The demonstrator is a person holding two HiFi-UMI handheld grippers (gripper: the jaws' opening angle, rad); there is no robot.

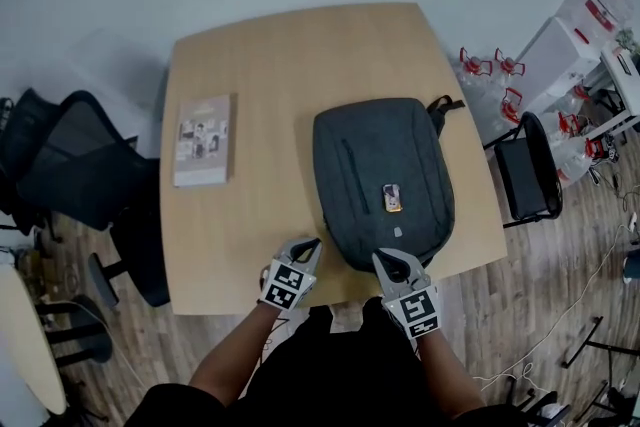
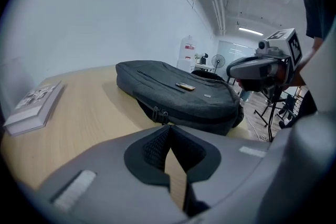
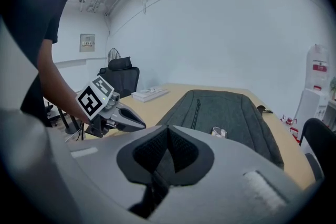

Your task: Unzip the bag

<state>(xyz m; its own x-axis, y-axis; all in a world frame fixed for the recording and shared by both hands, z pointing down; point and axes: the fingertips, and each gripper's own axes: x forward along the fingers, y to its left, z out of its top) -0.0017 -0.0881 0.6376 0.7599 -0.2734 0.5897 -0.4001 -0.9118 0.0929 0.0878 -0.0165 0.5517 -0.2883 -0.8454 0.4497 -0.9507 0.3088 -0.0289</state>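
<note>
Holds the left gripper over the near edge of the table, jaws pressed together with nothing between them, tip just beside the near left corner of the bag and apart from it. Holds the right gripper at the bag's near end, jaws likewise closed flat on each other and empty; cannot tell from any view whether the tip brushes the fabric. Shows, in the left gripper view, bare wood beyond the closed tip and the grey bag lying flat ahead, with a small dark fitting on its side seam. Shows, in the right gripper view, the bag's top panel beyond the closed tip, with a long zip line along it, shut as far as can be seen. Finds the bag flat on the right half of the table, carry loop at the far end and a small orange-edged object on top. Sees a book flat on the left part of the table, well apart from the bag
</note>
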